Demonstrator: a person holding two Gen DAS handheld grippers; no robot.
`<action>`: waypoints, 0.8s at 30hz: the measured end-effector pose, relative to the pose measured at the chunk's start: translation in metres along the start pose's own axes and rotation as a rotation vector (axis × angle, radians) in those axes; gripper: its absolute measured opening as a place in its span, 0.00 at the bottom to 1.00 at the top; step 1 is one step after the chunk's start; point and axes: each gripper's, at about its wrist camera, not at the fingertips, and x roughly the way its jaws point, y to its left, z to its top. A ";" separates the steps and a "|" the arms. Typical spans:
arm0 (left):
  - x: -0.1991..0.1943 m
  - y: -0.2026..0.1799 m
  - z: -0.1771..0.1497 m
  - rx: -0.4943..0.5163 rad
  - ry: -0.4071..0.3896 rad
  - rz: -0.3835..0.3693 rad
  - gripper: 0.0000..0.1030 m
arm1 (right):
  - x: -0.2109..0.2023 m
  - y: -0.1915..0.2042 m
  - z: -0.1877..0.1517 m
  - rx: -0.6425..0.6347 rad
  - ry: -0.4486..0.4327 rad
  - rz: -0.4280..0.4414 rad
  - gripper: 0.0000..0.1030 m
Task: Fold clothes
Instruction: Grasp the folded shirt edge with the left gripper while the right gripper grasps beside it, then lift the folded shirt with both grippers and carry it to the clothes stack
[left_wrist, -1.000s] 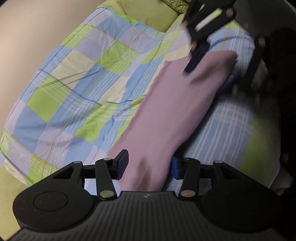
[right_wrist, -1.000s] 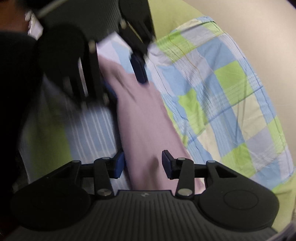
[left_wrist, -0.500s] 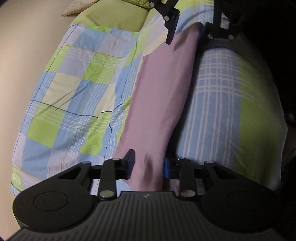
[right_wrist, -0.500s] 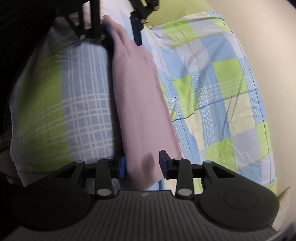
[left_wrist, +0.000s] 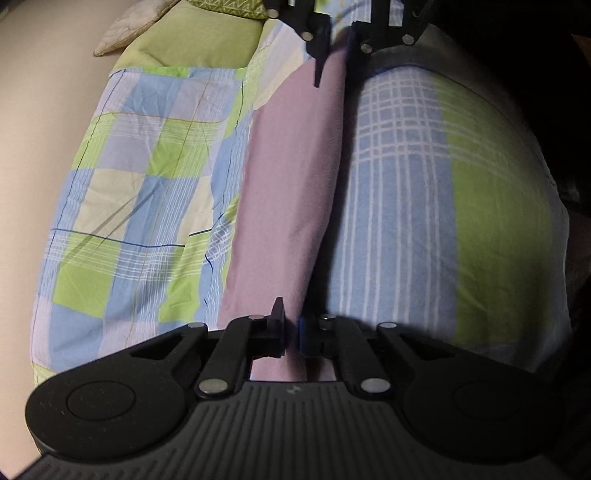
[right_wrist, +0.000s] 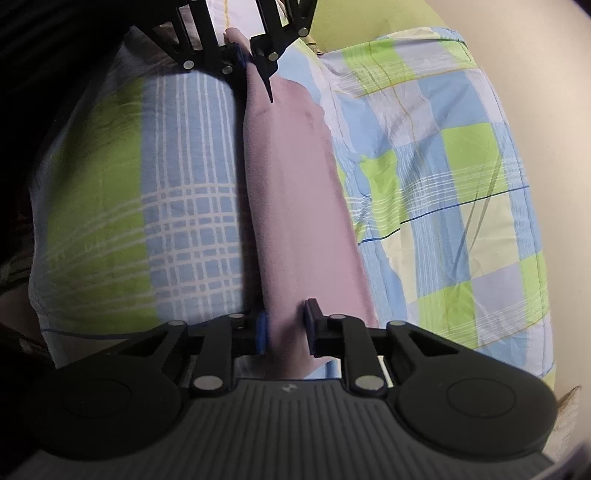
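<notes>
A pink garment (left_wrist: 288, 177) is stretched in a long band between my two grippers, above a checked blue, green and white bedsheet (left_wrist: 147, 206). My left gripper (left_wrist: 291, 328) is shut on one end of the garment. My right gripper (right_wrist: 283, 328) is shut on the other end of the pink garment (right_wrist: 295, 192). Each gripper shows at the top of the other's view: the right gripper (left_wrist: 334, 48) in the left wrist view, the left gripper (right_wrist: 248, 59) in the right wrist view.
The bedsheet (right_wrist: 436, 206) covers a bed beside a beige wall (left_wrist: 40, 122). A green pillow (left_wrist: 199, 44) and a pale cushion (left_wrist: 129, 26) lie at the head. A dark area (left_wrist: 546, 74) lies past the bed's other side.
The two grippers have moved apart, and the pink garment has been pulled from a loose wide shape into a long taut band. Both jaws have closed tighter on the cloth.
</notes>
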 end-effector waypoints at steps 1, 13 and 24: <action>-0.001 0.002 0.001 0.003 0.004 -0.007 0.01 | 0.000 -0.002 0.000 0.019 -0.002 0.010 0.09; -0.051 0.031 0.018 0.169 -0.010 0.040 0.01 | -0.053 -0.040 0.006 0.077 -0.063 -0.062 0.06; -0.094 0.059 0.079 0.280 -0.193 0.168 0.01 | -0.144 -0.061 -0.018 0.168 -0.016 -0.234 0.06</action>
